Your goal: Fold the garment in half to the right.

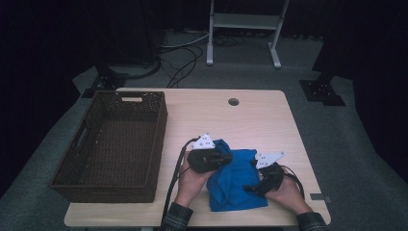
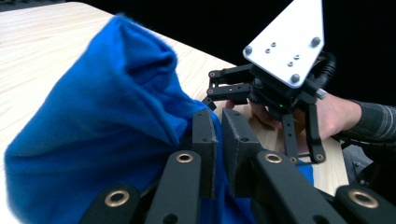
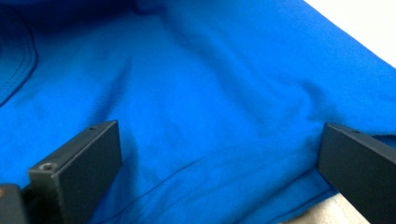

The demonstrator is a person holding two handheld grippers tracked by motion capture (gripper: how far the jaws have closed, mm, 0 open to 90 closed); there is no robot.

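A blue cloth (image 1: 234,180) lies bunched on the near right part of the wooden table (image 1: 250,118), close to the front edge, between the person's two hands; the left gripper (image 1: 226,158) sits over its upper left corner, and in the left gripper view its jaws are pressed together on a fold of the cloth (image 2: 116,126), which rises in a soft peak beside them; the right gripper (image 1: 251,187) lies at the cloth's right edge, and in the right gripper view its jaws stand spread wide with the cloth (image 3: 210,102) between and beyond them, not pressed by either pad; a strip of bare tabletop shows at that view's lower right corner, so the hem ends just there. To the left stands a dark wicker basket (image 1: 86,180), its near wall well apart from the cloth, with a band of bare table between; a cable (image 1: 174,178) from the left gripper trails down across that band toward the front edge. The far half of the table lies open up to a small round hole (image 1: 234,102) near the back edge; beyond it, on the grey floor, stand a white frame (image 1: 245,21) and loose cords (image 1: 185,60).
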